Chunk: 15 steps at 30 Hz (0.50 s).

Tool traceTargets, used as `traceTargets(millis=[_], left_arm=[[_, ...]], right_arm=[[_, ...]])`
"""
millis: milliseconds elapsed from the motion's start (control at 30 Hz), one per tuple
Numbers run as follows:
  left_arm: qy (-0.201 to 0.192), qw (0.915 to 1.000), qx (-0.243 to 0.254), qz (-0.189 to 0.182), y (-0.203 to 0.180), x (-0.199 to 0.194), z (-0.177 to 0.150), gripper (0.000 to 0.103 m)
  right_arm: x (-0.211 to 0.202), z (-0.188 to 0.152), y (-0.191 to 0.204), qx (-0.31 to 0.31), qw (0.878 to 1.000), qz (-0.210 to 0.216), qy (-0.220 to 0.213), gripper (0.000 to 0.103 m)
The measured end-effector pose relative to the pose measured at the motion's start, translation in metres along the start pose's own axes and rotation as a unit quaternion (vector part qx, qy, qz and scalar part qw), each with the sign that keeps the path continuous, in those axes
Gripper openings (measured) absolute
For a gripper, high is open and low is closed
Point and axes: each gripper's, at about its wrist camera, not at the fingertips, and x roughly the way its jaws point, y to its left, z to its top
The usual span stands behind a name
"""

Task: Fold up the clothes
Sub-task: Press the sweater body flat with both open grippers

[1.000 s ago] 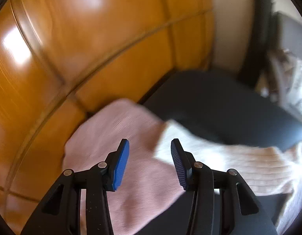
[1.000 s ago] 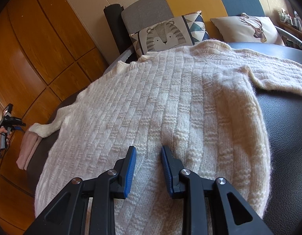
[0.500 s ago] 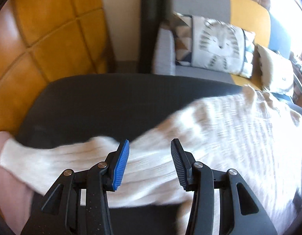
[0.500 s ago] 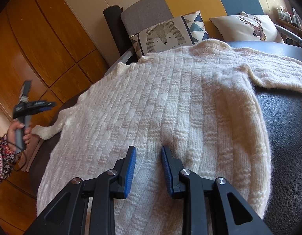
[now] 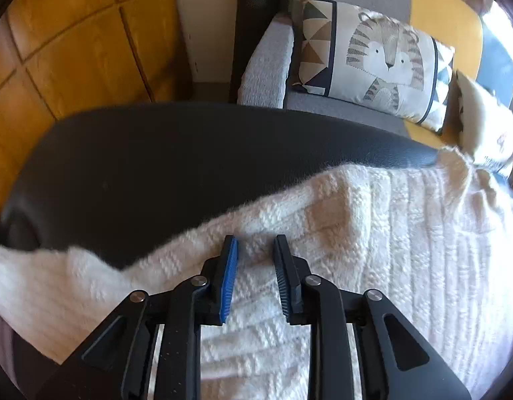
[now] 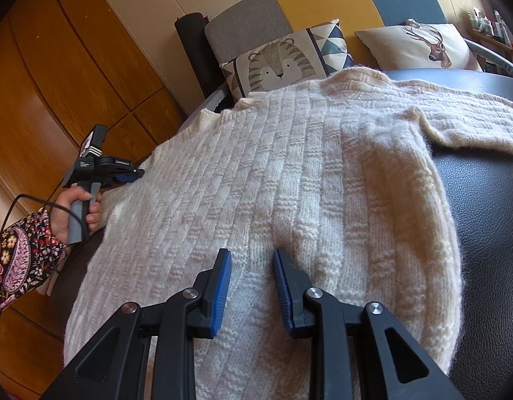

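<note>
A cream knitted sweater [image 6: 306, 153] lies spread on a black leather surface [image 6: 483, 220]. My right gripper [image 6: 251, 253] rests on its lower body. Its jaws stand narrow with a ridge of knit gathered between the pads, and creases run out from them. In the left wrist view the sweater [image 5: 389, 233] fills the lower right, and its sleeve trails off to the left. My left gripper [image 5: 255, 245] is down on the sleeve close to the shoulder. Its jaws are closing on a fold of knit. The right wrist view shows the left gripper [image 6: 136, 173] at the sweater's left edge.
A sofa behind holds a tiger cushion [image 6: 283, 63] and a deer cushion [image 6: 419, 45]. Orange wooden cabinets [image 6: 56, 83] stand to the left. A hand [image 6: 76, 206] in a floral sleeve [image 6: 20, 250] grips the left tool. Black leather [image 5: 156, 160] shows bare beyond the sleeve.
The left gripper swept right from the pink garment and sleeve cuff along the sleeve to the shoulder, dropped onto the knit, and its jaws narrowed. The right gripper kept still.
</note>
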Motion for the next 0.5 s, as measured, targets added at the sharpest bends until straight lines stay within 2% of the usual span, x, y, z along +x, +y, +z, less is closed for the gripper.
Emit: traceTargets(millis=[100,267,400,500], left_arm=[[-0.024,0.999,0.024,0.031,-0.006,0.005,0.001,0.028],[-0.082,0.9916,0.055,0.084,-0.019,0.009,-0.01,0.029],[-0.078,0.9853,0.092,0.121,-0.03,0.005,-0.012,0.029],[-0.075,0.983,0.117,0.12,-0.034,-0.017,-0.023,0.029]], right_arm=[[0.0,0.0,-0.001,0.002,1.0,0.002,-0.001,0.026],[-0.001,-0.002,-0.001,0.002,1.0,-0.001,-0.002,0.024],[-0.002,-0.003,-0.002,0.005,1.0,0.002,-0.003,0.023],[-0.002,-0.003,-0.003,0.008,1.0,0.004,-0.004,0.023]])
